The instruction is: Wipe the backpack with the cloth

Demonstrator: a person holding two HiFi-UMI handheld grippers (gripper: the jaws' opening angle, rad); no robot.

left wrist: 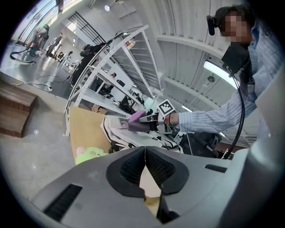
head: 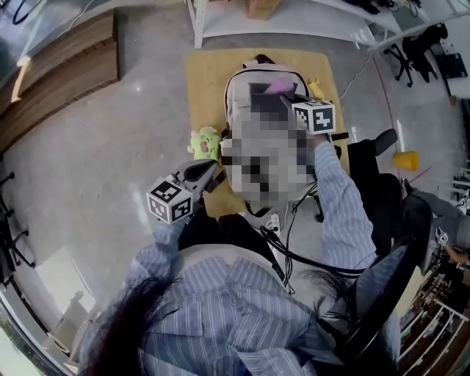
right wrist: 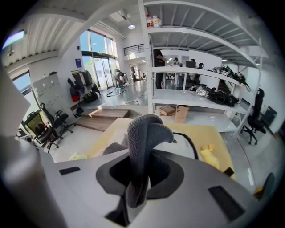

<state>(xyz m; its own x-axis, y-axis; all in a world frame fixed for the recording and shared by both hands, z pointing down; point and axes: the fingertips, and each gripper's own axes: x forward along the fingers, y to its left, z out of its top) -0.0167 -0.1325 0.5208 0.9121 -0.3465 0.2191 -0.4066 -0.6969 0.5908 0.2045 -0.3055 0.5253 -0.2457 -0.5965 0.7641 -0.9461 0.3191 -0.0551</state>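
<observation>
My right gripper had its jaws clamped on the cloth, a grey-purple towel whose fold stood up from between the jaws in the right gripper view. I held it over the top end of the backpack. From the left gripper view the cloth sat right at the bag's upper edge, though I could not tell whether it pressed on the fabric.

The backpack was pale with dark trim and lay flat on a tan mat on the grey floor, with its top towards a white shelf unit.

My left gripper was off the bag, at its left side near the mat's edge. Its jaws were closed together with nothing between them.

A green plush toy lay on the mat just beside the backpack, close to my left gripper. A yellow toy lay on the mat on the other side of the bag, near my right gripper, and also showed in the right gripper view.
</observation>
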